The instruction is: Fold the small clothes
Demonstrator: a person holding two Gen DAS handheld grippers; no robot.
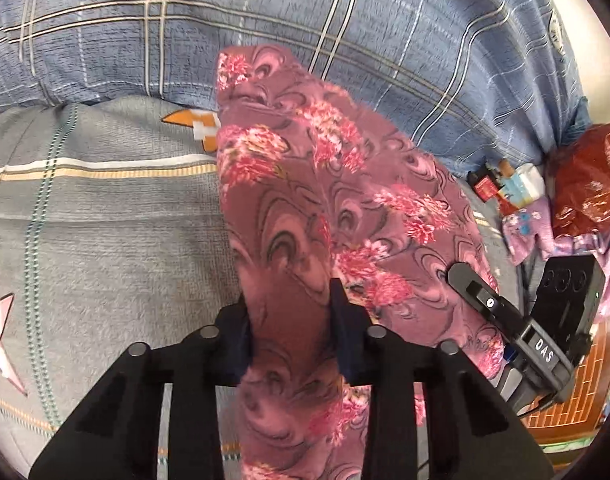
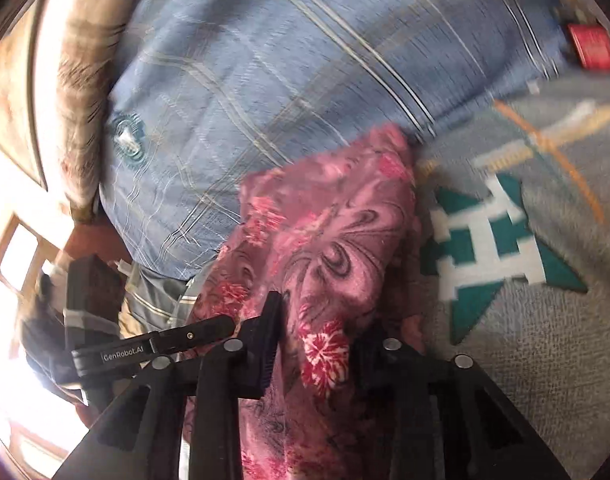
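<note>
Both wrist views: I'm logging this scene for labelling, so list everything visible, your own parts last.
Floral cloth: one, pink-purple, lying on the bed, clamped by both grippers.
Blanket: one, grey with star patterns, under the cloth.
Plaid quilt: one, blue, bunched behind the cloth.
Red bag: one, far right edge.
Small boxes: a few, mixed colours, beside the bag.
Left gripper: black, shut on the cloth.
Right gripper: black, shut on the cloth.
</note>
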